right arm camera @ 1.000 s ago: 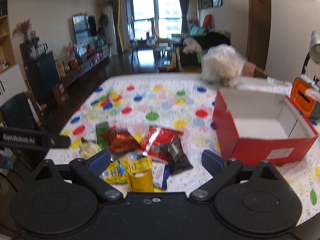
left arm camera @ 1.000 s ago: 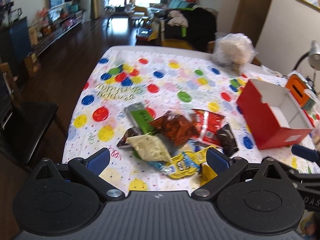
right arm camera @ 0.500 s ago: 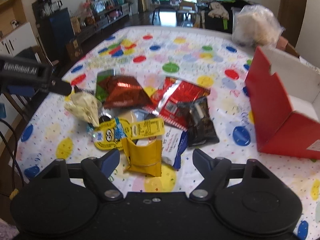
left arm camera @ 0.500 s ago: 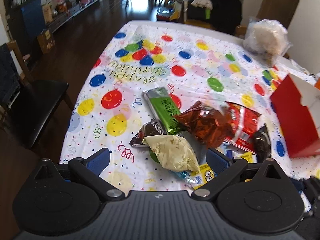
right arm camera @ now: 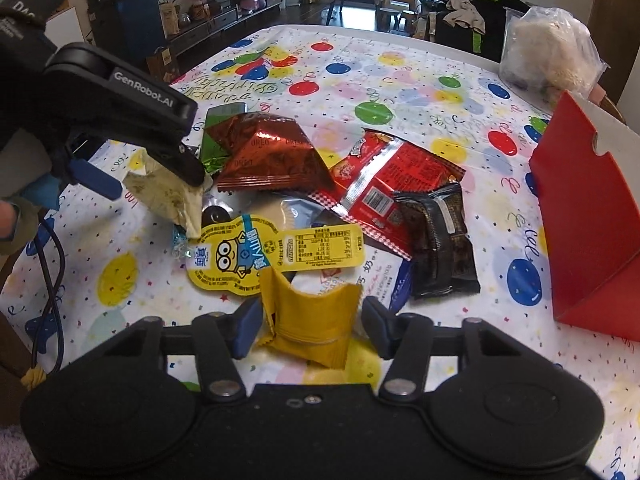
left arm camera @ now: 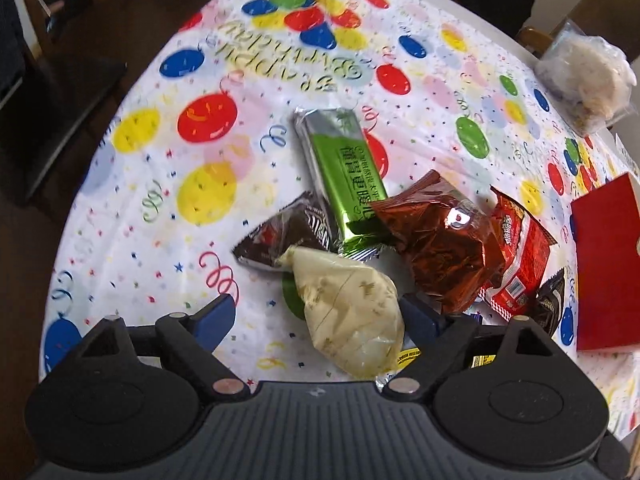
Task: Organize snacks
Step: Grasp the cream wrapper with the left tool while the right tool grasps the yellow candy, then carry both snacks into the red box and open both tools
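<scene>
The right tool (right arm camera: 310, 322) has just been closing around a small yellow packet (right arm camera: 310, 322) near the counter's near edge; the blue pads flank it closely, the left one at its side, but whether they press it I cannot tell. The left tool (left arm camera: 316, 316) stands wide, though its jaws have just narrowed a little, with a cream-coloured pouch (left arm camera: 348, 312) between them; the right pad lies against the pouch, the left pad is clear of it.

The snacks lie heaped on the balloon-print counter (left arm camera: 168, 216): a green bar (left arm camera: 340, 168), a copper foil bag (right arm camera: 264, 152), a red packet (right arm camera: 384, 188), a dark wrapper (right arm camera: 438, 248) and a yellow cartoon sachet (right arm camera: 248, 258). The red box (right arm camera: 588, 220) stands at the right, apart from the heap, with bare cloth between them. Beyond the pile the counter is free up to a clear bag (right arm camera: 548, 48) at the far right edge. Left of the pouch there is open cloth out to the curved edge, with a dark chair (left arm camera: 52, 120) beyond.

A second ago both tools were higher and looked across the room; they have since come down over the pile, and the right one was then wide open with nothing between its pads.
</scene>
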Tool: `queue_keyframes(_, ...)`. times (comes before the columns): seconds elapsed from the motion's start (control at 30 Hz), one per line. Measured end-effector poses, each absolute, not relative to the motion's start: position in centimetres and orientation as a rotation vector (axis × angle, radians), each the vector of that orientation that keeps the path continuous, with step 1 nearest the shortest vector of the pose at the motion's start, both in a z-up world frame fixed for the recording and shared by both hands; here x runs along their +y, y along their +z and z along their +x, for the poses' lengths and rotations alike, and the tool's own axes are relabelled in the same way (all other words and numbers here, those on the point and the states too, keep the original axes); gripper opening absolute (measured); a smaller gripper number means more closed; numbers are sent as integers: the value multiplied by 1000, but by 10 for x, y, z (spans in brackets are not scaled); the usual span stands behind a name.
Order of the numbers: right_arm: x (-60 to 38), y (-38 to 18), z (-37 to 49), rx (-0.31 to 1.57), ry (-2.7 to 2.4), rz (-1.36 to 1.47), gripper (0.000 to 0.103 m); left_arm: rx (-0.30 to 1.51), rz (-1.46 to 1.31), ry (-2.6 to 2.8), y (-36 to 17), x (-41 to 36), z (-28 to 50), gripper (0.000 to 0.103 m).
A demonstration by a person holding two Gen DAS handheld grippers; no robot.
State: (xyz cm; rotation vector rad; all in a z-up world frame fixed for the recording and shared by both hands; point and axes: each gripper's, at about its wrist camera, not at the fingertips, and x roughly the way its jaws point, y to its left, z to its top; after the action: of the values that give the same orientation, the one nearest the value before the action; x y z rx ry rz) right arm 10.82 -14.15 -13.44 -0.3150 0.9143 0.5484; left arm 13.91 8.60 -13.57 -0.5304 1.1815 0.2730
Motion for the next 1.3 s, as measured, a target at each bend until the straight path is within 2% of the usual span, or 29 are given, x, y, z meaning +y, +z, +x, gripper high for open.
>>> queue_keyframes(0.1, -141, -134, 107, 902, 554, -325, 48, 1191, -557, 252, -139, 88, 140, 73)
queue_keyframes(0.17, -141, -134, 107, 894, 553, -327, 41, 1194, -562, 233, -140, 87, 138, 55)
queue_keyframes(0.3, -142, -132, 105, 885, 555, -330, 36, 1181, -576, 206, -142, 88, 134, 52)
queue_keyframes(0.4, -143, -129, 102, 878, 563, -327, 34, 1173, -586, 196, -141, 89, 130, 45)
queue_keyframes(0.6, -148, -118, 93, 847, 573, -322, 33, 1165, -583, 177, -138, 90, 119, 39)
queue_keyframes(0.83, -162, -100, 88, 825, 548, -267, 33, 1127, -567, 154, -118, 89, 105, 39)
queue_keyframes(1.3, -213, -34, 94, 715, 483, -136, 33, 1013, -421, 37, -42, 43, 102, 39)
